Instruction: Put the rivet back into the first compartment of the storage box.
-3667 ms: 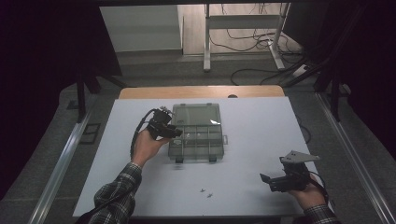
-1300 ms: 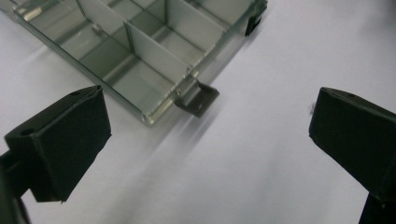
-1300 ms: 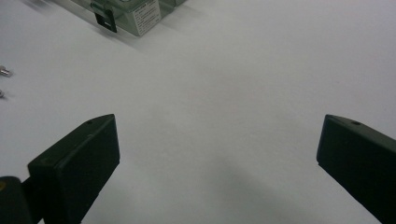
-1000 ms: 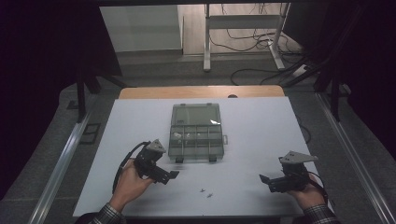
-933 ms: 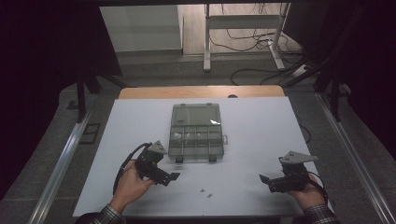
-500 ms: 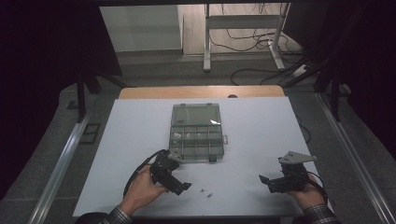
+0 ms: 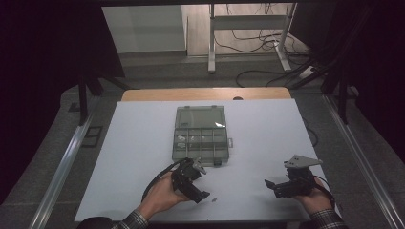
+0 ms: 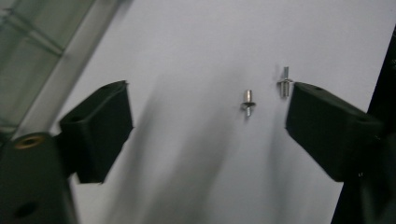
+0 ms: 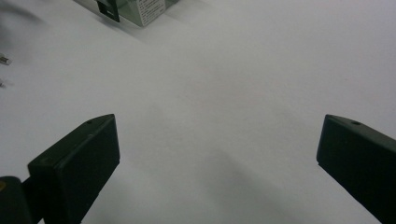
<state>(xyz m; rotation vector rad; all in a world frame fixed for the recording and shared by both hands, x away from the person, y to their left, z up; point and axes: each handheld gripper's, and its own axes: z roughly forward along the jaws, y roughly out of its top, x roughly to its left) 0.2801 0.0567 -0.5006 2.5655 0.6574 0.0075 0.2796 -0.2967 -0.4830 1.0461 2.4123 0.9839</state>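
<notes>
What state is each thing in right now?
Box: lid open, flat on the table.
Two rivets: loose on the table, untouched.
Left tongs: open, jaws just closing, both rivets between them, neither gripped.
Right tongs: open, nothing between the jaws.

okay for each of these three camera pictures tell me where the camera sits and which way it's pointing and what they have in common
High view: above the person's side, looking forward and down on the white table; shows both forearms, left gripper, right gripper, compartment box.
Left gripper view: rides the left gripper, looks down along its open jaws at two small metal pins.
Right gripper view: rides the right gripper, looks across the bare table between open jaws; box corner at top.
Shared: the pins appear in the high view and the left gripper view.
</notes>
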